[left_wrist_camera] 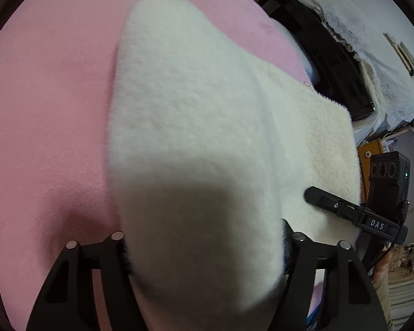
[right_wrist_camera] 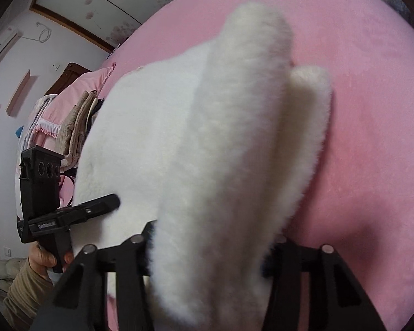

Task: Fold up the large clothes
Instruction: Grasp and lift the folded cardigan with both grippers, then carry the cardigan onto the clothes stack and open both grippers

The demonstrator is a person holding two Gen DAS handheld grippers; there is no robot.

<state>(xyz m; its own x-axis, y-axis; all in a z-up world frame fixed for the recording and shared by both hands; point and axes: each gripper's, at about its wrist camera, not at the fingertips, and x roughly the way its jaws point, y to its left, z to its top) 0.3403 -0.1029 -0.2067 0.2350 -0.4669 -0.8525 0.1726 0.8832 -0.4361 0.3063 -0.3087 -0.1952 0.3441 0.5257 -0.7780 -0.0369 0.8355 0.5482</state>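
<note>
- A fluffy white garment (left_wrist_camera: 207,127) lies on a bed covered with a pink blanket (left_wrist_camera: 47,115).
- The left tongs (left_wrist_camera: 204,251) are closed on a thick fold of the white garment; the fleece fills the gap between the two black fingers (left_wrist_camera: 116,251) and bulges over them toward the camera.
- In the left wrist view the lifted fold rises from the tongs and tapers to a rounded end near the top of the picture, with the pink blanket to its left.
- The flat part of the garment spreads out to the right of that fold, reaching close to the edge of the bed.
- The right tongs (right_wrist_camera: 209,248) also grip a bunched fold of the garment (right_wrist_camera: 234,138), which stands up between the fingers (right_wrist_camera: 140,245) and hides their tips.
- In the right wrist view a second, smaller lobe of fleece sits just beside the lifted fold on its right, against the pink blanket (right_wrist_camera: 372,138).
- Each camera sees the other tool: the right tongs (left_wrist_camera: 317,195) rest on the garment's flat part, and the left tongs (right_wrist_camera: 107,202) likewise point onto the fleece.
- A hand (right_wrist_camera: 42,256) in a beige sleeve (right_wrist_camera: 24,295) holds the left tool's handle.
- Pink pillows (right_wrist_camera: 77,93) and folded beige clothes (right_wrist_camera: 80,121) lie at the far end of the bed.
</note>
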